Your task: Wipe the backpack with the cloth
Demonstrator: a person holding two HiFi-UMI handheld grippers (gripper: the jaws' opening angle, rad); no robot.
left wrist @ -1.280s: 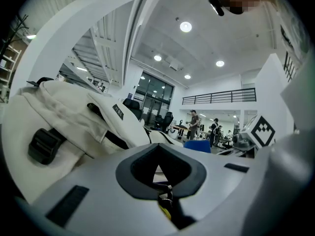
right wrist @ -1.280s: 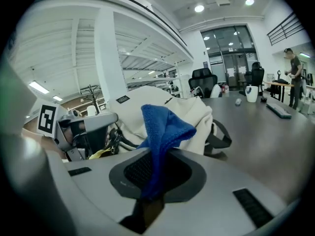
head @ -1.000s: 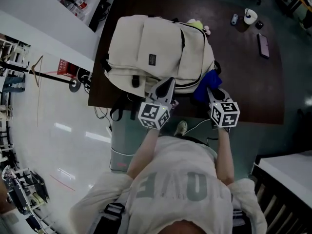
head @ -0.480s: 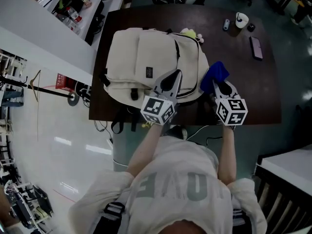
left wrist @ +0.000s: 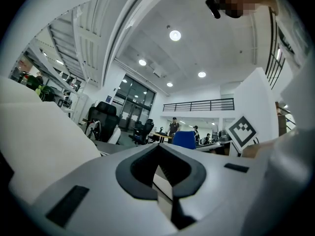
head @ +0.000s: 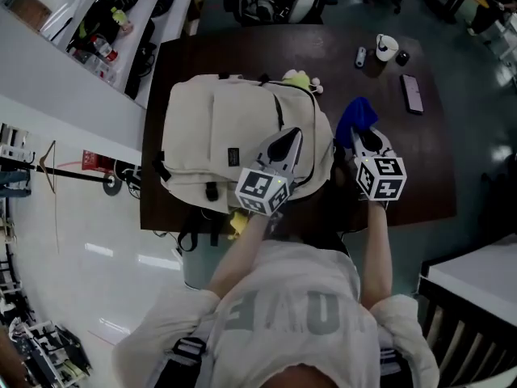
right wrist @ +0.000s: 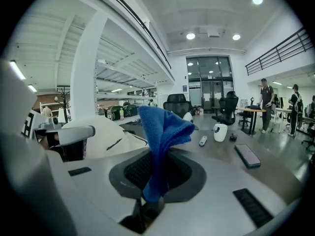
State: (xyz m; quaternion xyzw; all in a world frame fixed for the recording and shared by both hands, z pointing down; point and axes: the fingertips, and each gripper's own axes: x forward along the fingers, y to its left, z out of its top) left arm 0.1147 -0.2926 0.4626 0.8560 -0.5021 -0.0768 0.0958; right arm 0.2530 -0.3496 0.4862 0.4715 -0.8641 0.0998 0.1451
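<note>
One plush blue cloth point(right wrist: 160, 127) sits pinched in right tongs point(head: 362, 138).

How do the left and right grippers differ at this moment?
The right gripper is clamped on the blue cloth; the left gripper is shut with nothing in it. The left gripper is over the cream backpack, while the right gripper is beside the backpack, over the dark table. Both point away from the person.

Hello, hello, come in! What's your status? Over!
Left gripper shut, over backpack. Right gripper shut on blue cloth, beside backpack. Phone and cup well clear.
</note>
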